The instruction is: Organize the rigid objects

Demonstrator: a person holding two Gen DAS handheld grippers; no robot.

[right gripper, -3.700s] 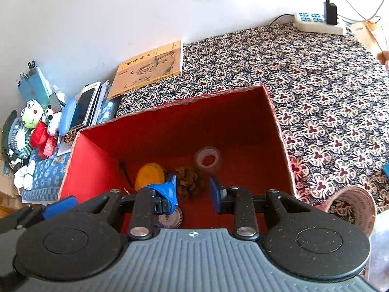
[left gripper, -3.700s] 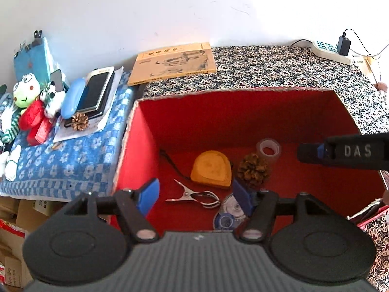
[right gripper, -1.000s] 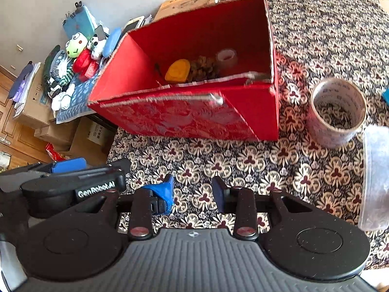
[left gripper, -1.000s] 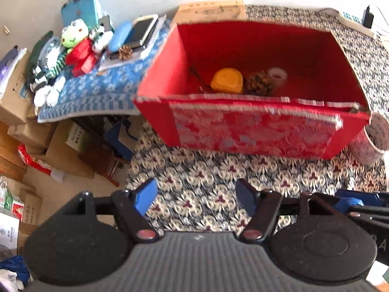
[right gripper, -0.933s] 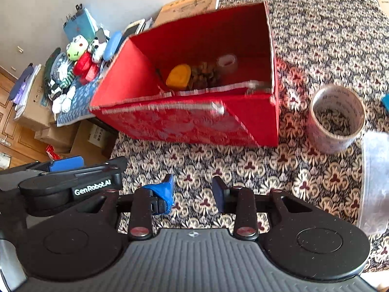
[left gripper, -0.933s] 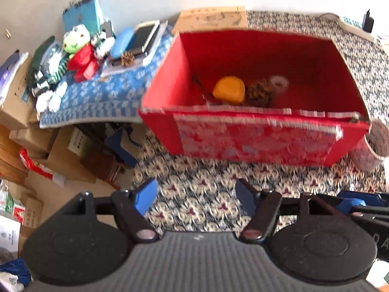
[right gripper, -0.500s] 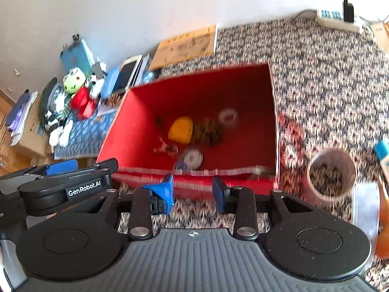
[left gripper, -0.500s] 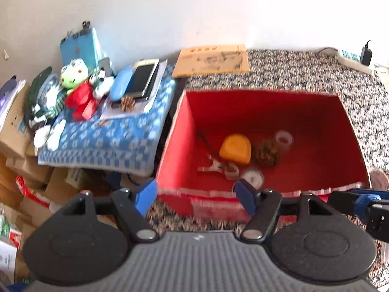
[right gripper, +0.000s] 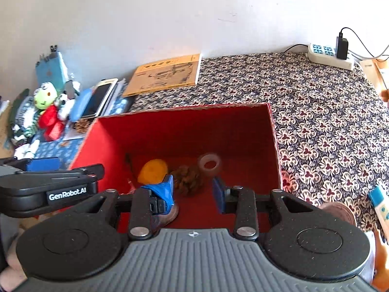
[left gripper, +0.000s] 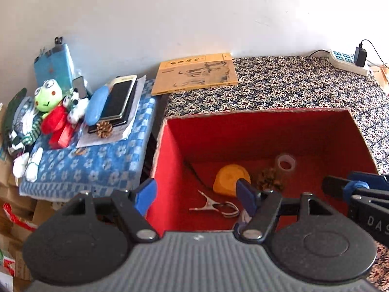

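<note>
A red box (left gripper: 267, 133) stands open on the patterned table. Inside lie a yellow tape measure (left gripper: 231, 177), a pine cone (left gripper: 269, 181), a clear tape roll (left gripper: 287, 161) and a metal clip (left gripper: 214, 205). My left gripper (left gripper: 195, 194) hovers open and empty over the box's near left corner. In the right wrist view the same box (right gripper: 182, 131) holds the tape measure (right gripper: 153, 170), pine cone (right gripper: 187, 177) and tape roll (right gripper: 209, 163). My right gripper (right gripper: 192, 193) is open and empty above the near edge. A round item under its left finger is mostly hidden.
A yellow book (left gripper: 197, 75) lies behind the box, and a power strip (left gripper: 345, 59) sits at the far right. Left of the box, a blue cloth (left gripper: 85, 163) carries a plush frog (left gripper: 47, 96), phones and another pine cone (left gripper: 104, 129). A patterned cup (right gripper: 338, 211) stands right of the box.
Both grippers have moved from low in front of the box to above its near edge, so the views now look down inside. Both stayed open and empty.
</note>
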